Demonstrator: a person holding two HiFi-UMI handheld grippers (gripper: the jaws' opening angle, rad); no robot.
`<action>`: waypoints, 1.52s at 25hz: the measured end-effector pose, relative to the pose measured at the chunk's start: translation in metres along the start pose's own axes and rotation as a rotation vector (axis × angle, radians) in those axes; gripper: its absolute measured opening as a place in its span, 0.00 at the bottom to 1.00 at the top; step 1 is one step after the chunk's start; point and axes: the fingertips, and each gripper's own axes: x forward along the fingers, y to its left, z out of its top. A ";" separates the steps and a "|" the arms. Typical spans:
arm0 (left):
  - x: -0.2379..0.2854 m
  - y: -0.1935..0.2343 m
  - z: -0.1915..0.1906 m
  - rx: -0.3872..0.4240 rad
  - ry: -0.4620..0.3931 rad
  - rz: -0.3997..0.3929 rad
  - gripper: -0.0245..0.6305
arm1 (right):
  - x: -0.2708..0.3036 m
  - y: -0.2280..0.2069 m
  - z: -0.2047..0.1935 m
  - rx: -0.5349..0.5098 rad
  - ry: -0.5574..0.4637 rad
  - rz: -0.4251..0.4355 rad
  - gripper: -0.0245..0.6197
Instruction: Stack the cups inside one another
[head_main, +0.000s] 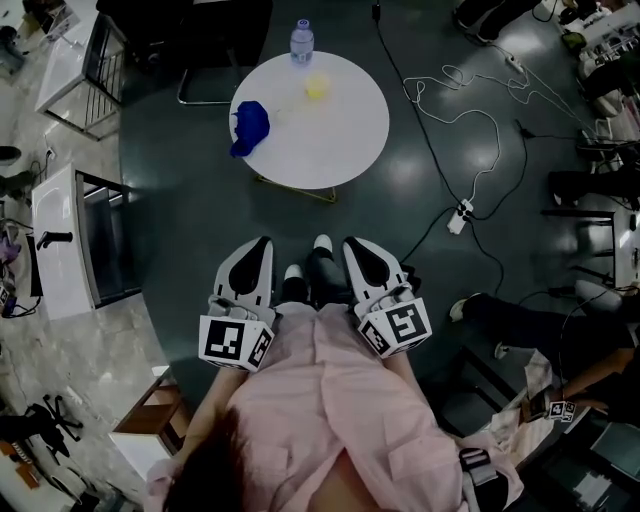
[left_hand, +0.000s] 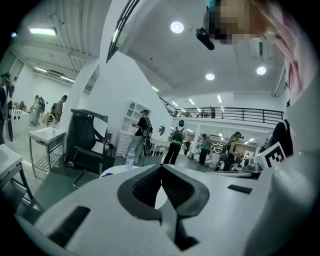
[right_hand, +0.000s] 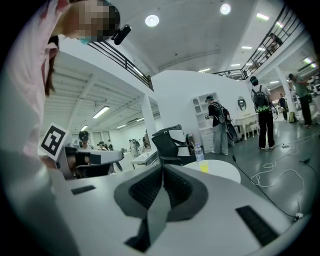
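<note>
Ahead of left claw and right claw — both closed — table holds bottle, cup.

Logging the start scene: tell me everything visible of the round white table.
The round white table stands on the dark floor ahead of the person, its top smooth, a thin metal frame showing under the near edge. On it sit a blue item at left, a small yellow cup and a clear bottle at the far edge.

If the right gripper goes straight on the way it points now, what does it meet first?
Nothing close: the right gripper, jaws shut and empty, faces bare floor, then probably the table at its near rim, before the yellow cup. Depth is unclear.
</note>
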 end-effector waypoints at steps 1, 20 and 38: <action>0.004 0.000 0.000 0.001 0.002 0.004 0.07 | 0.003 -0.003 0.002 -0.002 0.000 0.005 0.09; 0.076 -0.004 0.016 0.046 -0.017 0.081 0.07 | 0.052 -0.077 0.031 0.004 0.019 0.068 0.09; 0.120 -0.018 0.017 0.019 -0.044 0.133 0.07 | 0.065 -0.128 0.039 0.005 0.023 0.123 0.09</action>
